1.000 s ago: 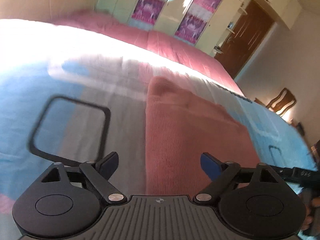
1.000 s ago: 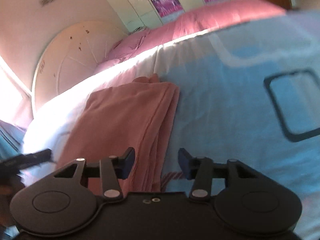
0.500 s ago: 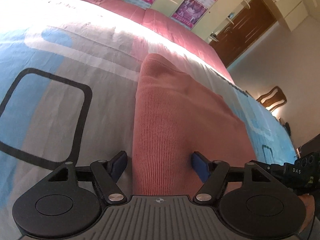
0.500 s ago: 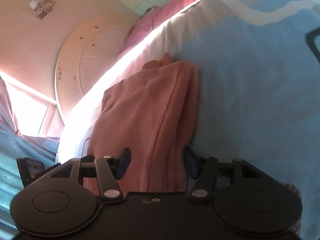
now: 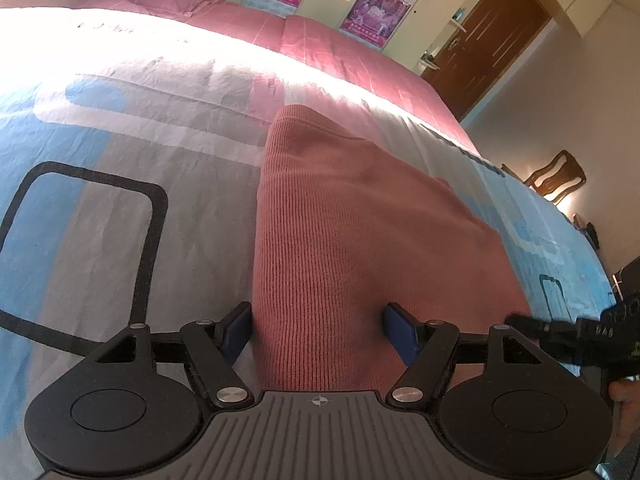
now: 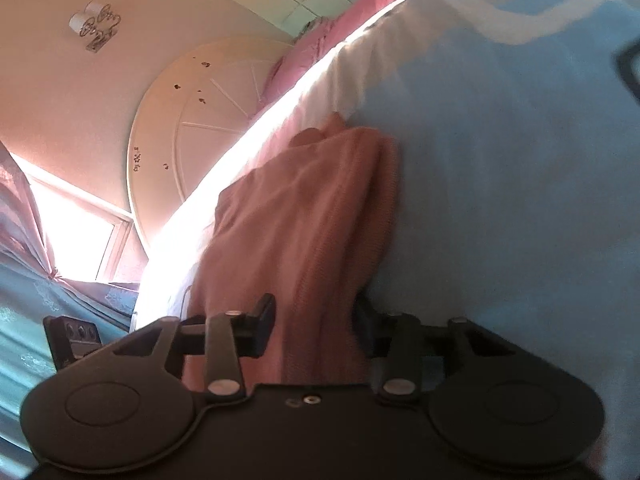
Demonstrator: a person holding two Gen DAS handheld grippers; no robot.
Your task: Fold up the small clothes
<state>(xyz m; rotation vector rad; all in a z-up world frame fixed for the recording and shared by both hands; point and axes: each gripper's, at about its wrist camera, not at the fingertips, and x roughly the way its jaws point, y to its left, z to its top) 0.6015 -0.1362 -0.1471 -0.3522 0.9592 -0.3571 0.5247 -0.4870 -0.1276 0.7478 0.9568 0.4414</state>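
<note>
A folded pink ribbed garment [image 5: 360,220] lies on the blue and grey patterned bed sheet [image 5: 120,240]. My left gripper [image 5: 320,328] straddles its near end. The left blue pad sits at the cloth's left edge and the right pad rests on top of it, jaws open. In the right wrist view the same garment [image 6: 304,208] shows its layered folded edge. My right gripper [image 6: 314,316] is closing on that edge, with bunched cloth filling the gap and touching both pads. The right gripper's body [image 5: 560,332] shows at the left view's right edge.
A pink blanket [image 5: 320,44] covers the bed's far side, with posters [image 5: 376,12] and a brown door [image 5: 492,36] beyond. A wooden chair [image 5: 556,176] stands at the right. A round white headboard [image 6: 192,120] and a bright window [image 6: 72,232] lie past the bed.
Both grippers came down and forward onto the garment's near end. The left jaws narrowed slightly. The right gripper rolled and its jaws closed in on the folded edge.
</note>
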